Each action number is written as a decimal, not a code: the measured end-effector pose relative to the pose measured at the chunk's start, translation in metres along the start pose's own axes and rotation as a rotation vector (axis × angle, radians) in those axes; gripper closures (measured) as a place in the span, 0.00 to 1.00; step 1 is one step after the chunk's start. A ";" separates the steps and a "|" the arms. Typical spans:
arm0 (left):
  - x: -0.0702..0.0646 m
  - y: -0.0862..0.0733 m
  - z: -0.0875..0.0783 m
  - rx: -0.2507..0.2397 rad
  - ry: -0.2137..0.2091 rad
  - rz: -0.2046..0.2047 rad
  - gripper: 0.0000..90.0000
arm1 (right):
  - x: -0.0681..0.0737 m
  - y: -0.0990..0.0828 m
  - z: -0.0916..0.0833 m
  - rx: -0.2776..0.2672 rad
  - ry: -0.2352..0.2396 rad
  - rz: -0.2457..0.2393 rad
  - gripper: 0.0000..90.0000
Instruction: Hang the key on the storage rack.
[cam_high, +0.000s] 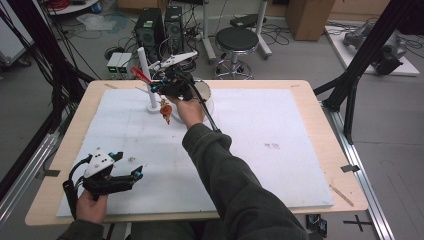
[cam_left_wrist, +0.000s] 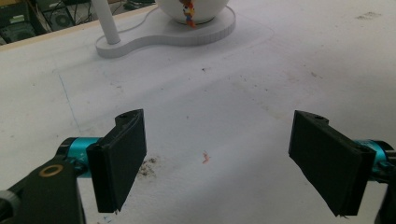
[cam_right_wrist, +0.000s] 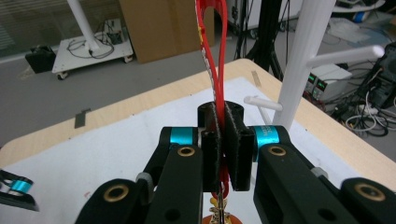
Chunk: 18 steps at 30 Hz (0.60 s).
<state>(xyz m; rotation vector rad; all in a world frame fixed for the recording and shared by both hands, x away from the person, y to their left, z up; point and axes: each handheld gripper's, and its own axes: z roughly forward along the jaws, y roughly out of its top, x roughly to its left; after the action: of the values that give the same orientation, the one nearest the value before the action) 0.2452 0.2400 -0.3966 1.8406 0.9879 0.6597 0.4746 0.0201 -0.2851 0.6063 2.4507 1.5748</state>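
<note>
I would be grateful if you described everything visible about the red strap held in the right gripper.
The red strap is a thin, flat, glossy loop, plastic or ribbon by its look. It rises from the shut right gripper, whose pads pinch both sides of it together, and opens above them near the white stand, without touching it. Below the gripper, a small orange charm hangs from it above the white mat.

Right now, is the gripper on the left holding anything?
No: in the left gripper view the left gripper stands wide open, with only the bare white mat showing between its two sides.
</note>
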 end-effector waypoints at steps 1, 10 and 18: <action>0.000 0.000 0.000 0.001 0.002 0.002 0.22 | -0.001 -0.001 0.002 0.008 -0.003 0.002 0.95; 0.000 0.000 0.000 0.000 -0.003 0.001 0.22 | -0.006 -0.007 0.012 0.033 -0.019 0.020 0.95; 0.000 0.000 0.001 0.001 0.000 0.001 0.22 | -0.015 -0.011 0.016 0.054 -0.048 0.038 0.95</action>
<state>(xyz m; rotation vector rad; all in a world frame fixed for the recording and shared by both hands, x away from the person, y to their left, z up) 0.2456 0.2393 -0.3967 1.8416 0.9877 0.6598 0.4907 0.0232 -0.3033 0.6945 2.4678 1.4941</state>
